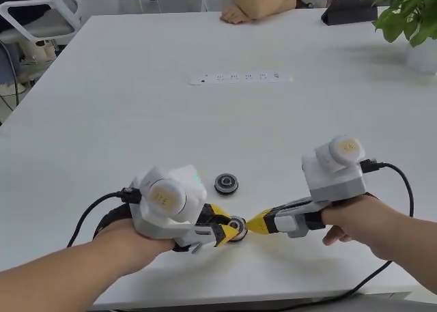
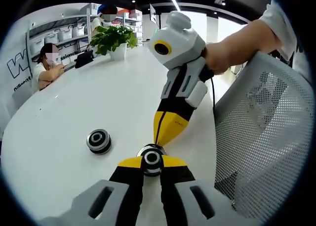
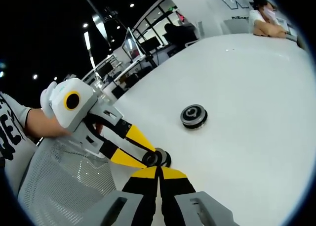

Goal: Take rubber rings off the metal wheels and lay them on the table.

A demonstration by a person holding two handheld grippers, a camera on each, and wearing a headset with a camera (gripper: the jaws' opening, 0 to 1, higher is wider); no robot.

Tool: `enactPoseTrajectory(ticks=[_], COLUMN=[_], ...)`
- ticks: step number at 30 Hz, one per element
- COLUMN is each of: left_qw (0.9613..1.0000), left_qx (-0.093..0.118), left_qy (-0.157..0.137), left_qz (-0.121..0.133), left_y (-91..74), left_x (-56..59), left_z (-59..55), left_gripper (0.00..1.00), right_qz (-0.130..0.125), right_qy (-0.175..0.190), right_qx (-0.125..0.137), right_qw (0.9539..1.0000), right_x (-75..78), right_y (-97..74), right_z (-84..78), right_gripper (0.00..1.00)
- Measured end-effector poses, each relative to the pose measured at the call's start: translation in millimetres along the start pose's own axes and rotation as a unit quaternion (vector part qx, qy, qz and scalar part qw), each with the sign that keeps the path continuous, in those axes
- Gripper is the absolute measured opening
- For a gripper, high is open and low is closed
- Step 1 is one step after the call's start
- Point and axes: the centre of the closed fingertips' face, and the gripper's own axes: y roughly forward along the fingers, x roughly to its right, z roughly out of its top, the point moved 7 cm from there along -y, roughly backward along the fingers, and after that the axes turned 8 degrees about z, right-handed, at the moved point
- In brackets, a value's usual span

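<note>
The white surface (image 1: pixel 136 87) is carrying a spare wheel (image 1: pixel 226 183). Near it, the left gripper (image 1: pixel 229 231) is clamping a second wheel (image 1: pixel 237 229). The right gripper (image 1: pixel 254 223), jaws pressed together, is touching its rim and may be skidding off under a hard pull.

One wheel (image 1: pixel 226 183) sits on the table (image 1: pixel 136 107) (behind the held wheel (image 1: pixel 236 229)).

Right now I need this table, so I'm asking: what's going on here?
A person works a hand-held gripper in each hand over the white table. The left hand-held gripper is shut on a metal wheel near the table's front edge. The right hand-held gripper, jaws together, has its tips at that wheel's rim. A second wheel sits on the table just beyond.
</note>
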Motion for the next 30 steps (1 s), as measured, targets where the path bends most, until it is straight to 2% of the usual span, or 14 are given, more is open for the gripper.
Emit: enactPoseTrajectory(ticks=[30], left_qw=[1.0], left_qx=[0.0], left_qy=[-0.003], left_qz=[0.0], left_y=[0.2], left_x=[0.5], left_z=[-0.3], left_gripper=[0.07], right_qz=[0.018], right_qy=[-0.01], right_qx=[0.005], right_qw=[0.9998], right_x=[-6.3], right_y=[3.9], right_z=[2.0], right_gripper=[0.0])
